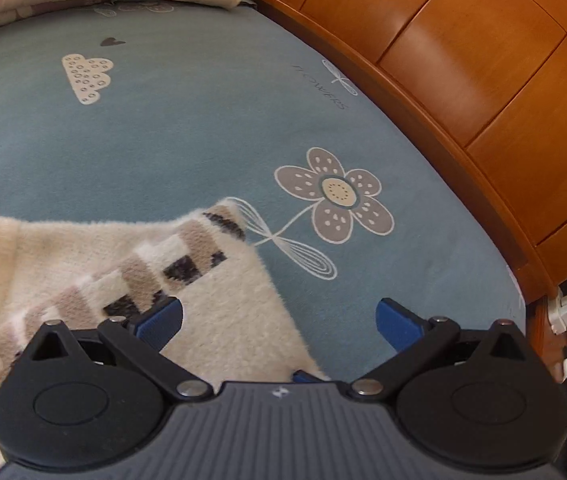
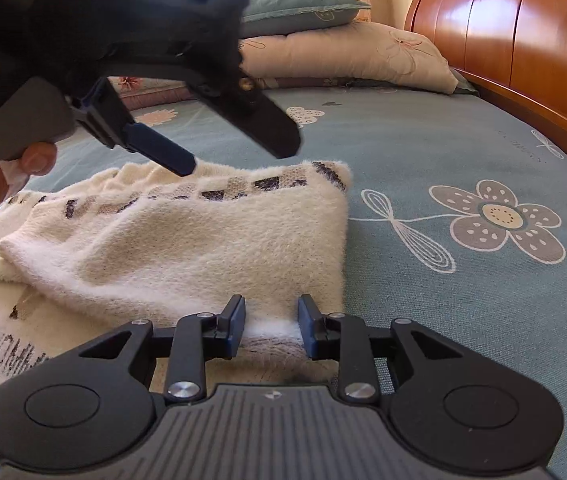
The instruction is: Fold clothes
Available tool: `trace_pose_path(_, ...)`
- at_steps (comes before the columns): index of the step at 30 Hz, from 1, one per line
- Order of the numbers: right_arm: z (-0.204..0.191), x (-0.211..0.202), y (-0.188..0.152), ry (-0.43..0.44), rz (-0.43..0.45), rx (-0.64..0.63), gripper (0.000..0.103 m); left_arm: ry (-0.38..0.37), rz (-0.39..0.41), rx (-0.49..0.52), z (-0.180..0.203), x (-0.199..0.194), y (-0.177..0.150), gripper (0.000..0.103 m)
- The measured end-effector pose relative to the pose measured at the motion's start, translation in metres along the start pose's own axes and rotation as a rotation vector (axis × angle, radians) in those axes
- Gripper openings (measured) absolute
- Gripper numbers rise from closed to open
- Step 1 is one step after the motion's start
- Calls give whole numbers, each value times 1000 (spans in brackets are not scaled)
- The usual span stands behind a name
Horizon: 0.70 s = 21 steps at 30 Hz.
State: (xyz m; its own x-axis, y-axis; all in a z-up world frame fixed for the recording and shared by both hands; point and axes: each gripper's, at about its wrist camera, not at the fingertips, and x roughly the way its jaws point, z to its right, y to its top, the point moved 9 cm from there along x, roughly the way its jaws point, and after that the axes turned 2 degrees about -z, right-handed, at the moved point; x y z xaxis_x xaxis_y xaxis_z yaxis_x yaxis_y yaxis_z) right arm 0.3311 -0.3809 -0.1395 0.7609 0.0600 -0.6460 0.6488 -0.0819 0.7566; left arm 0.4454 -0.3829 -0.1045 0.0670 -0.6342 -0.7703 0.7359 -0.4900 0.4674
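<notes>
Blue-padded right claw (image 2: 270, 326): clamped on the near edge of the cream fleece garment (image 2: 187, 248). Left claw (image 1: 279, 320): jaws apart, empty, hovering above the garment's patterned band. Garment: half-folded on the teal bed sheet (image 2: 423, 152), beside the printed flower (image 2: 497, 216). Risk: thin pinch slips when lifted, spilling the fold.

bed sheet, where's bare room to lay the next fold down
Free: the blue sheet between the cream sweater and the wooden headboard, around the printed flower. Crowded: the sweater side, where the left gripper hovers, and the pillows beyond.
</notes>
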Motion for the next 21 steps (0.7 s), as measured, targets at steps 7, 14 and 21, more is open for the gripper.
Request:
trace_pose_path(7, 3, 0, -2, 25, 13, 13, 38, -25, -67, -13, 2, 66, 7, 102)
trace_pose_path(14, -1, 0, -3, 13, 22, -17, 43, -21, -20, -85, -3, 73, 32, 102)
trace_pose_path(21, -3, -1, -3, 20, 29, -7, 49, 1, 5, -22, -1, 78, 37, 102)
